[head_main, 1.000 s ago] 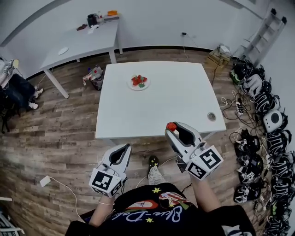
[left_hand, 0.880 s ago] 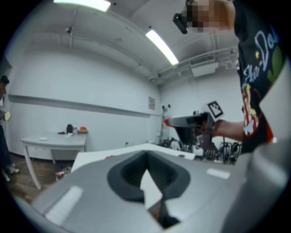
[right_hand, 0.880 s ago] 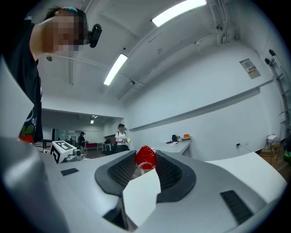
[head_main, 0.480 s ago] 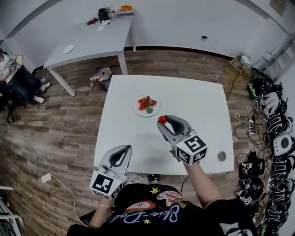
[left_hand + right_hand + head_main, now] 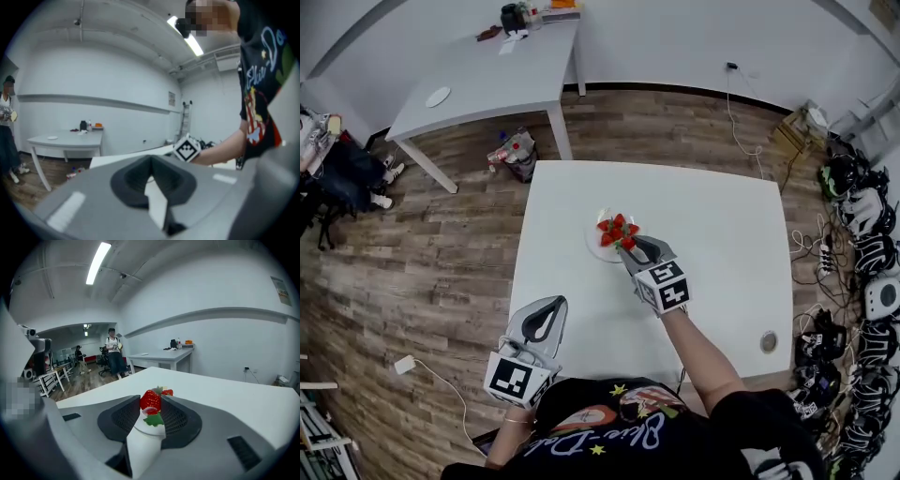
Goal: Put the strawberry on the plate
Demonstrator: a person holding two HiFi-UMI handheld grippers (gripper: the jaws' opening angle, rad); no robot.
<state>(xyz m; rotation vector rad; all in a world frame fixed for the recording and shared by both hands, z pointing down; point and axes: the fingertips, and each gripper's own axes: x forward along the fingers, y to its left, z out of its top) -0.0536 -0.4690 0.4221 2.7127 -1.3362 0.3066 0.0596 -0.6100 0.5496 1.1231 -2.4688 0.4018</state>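
Note:
A white plate with several red strawberries lies mid-table on the white table. My right gripper reaches over the plate's near right edge, shut on a strawberry. In the right gripper view that strawberry is pinched between the dark pads just above the plate, with a green leaf below it and another berry behind. My left gripper hangs at the table's near left corner, jaws together and nothing in them; it looks across the table towards the right gripper's marker cube.
A small round disc lies near the table's front right corner. A second white table stands at the back left, a bag on the floor beside it. Headsets and cables line the right wall. People stand far off.
My right gripper has carried the strawberry from the table's near edge forward to over the plate. The left gripper has stayed by the near left corner.

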